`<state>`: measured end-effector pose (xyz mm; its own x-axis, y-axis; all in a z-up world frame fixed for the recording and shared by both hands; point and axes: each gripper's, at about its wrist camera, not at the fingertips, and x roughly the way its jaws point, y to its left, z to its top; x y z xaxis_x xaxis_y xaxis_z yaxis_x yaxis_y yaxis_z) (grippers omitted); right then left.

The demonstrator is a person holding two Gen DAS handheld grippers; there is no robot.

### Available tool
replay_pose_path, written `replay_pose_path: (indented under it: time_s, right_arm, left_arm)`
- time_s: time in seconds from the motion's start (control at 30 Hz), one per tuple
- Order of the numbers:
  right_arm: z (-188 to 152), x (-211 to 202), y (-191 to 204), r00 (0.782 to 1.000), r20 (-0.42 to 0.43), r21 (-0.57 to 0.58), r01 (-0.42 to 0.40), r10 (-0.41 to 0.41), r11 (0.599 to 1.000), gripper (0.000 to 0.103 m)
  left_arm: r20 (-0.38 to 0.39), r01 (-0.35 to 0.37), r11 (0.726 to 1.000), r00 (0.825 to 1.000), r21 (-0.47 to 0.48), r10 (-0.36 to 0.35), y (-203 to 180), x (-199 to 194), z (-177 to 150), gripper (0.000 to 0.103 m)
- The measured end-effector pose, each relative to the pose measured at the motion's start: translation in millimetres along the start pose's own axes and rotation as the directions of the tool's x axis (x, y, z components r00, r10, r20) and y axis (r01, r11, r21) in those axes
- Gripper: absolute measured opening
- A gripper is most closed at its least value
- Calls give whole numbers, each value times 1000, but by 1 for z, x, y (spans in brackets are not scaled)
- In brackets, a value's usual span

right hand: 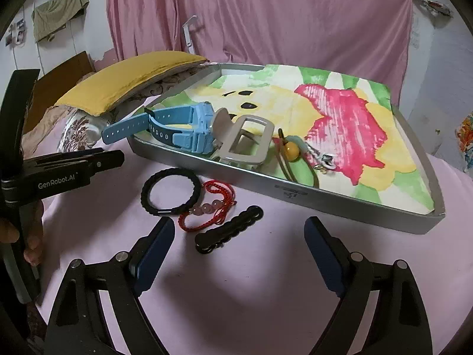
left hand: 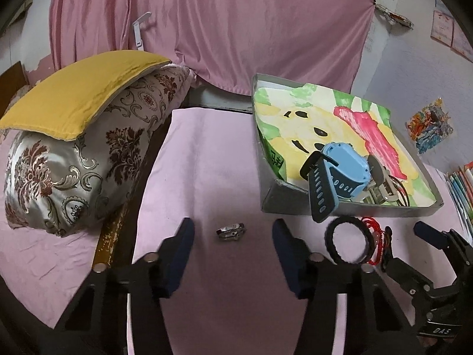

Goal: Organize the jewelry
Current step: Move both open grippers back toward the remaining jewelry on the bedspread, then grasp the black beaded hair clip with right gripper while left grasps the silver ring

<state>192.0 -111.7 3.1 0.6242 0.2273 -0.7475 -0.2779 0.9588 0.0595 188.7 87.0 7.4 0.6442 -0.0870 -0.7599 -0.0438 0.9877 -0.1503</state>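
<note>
1. Jewelry is in two groups: some pieces already lie in the grey tray [right hand: 325, 198], others are still on the pink cloth [right hand: 251, 281] in front of it.
2. In the left wrist view, a small silver ring [left hand: 231, 231] lies on the cloth at lower centre, straight ahead of my left gripper [left hand: 233, 230] and between the lines of its two fingers. Its long axis runs left to right across the frame, so across the gap of the jaws.
3. The left jaws are apart; the pads do not touch the ring. Nothing is clamped.
4. In the right wrist view, a black hair clip [right hand: 229, 233] lies at centre, just ahead of my right gripper [right hand: 239, 236]. Its long axis goes from lower left to upper right, oblique to the jaws. The right jaws are wide apart and empty.
5. I judge that each hand is nearer to its own piece: left for the ring, right for the clip.
6. Left of the clip lie a red cord bracelet [right hand: 207, 207] with pale pink beads and a black braided bracelet [right hand: 171, 192], touching each other.
7. The ring looks small, shiny and low. I think it can slip under the pads if the fingers do not come down to the cloth.
8. In the tray I see a blue watch [right hand: 183, 133] with its strap hanging over the rim, and a beige hair claw [right hand: 245, 142].
</note>
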Motion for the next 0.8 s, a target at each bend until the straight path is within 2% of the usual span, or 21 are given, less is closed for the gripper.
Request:
replay_pose_path:
  time_s: [0.03, 0.13, 0.2, 0.37, 0.8]
  right_arm:
    - [0, 1, 1, 1000, -5, -1, -2, 2, 1000, 86]
    - [1, 5, 3, 1000, -26, -8, -8, 8, 1000, 85]
    - [1, 7, 3, 999, -37, -7, -12, 12, 1000, 81]
    - [0, 11, 0, 998, -56, 8, -23, 23, 1000, 76]
    - [-7, 0, -12, 999, -37, 9, -26, 27, 1000, 40]
  left_arm:
    - [-13, 15, 1000, 1000, 4, -15, -1, 2, 0, 33]
    - [-13, 8, 1000, 1000, 28, -7, -5, 2, 0, 29]
    - [-15, 2, 999, 1000, 35, -1, -7, 2, -1, 21]
    - [-21, 3, 999, 1000, 53, -1, -11, 2, -2, 10]
    - [-35, 71, 994, 997, 89, -68, -27, 2, -6, 8]
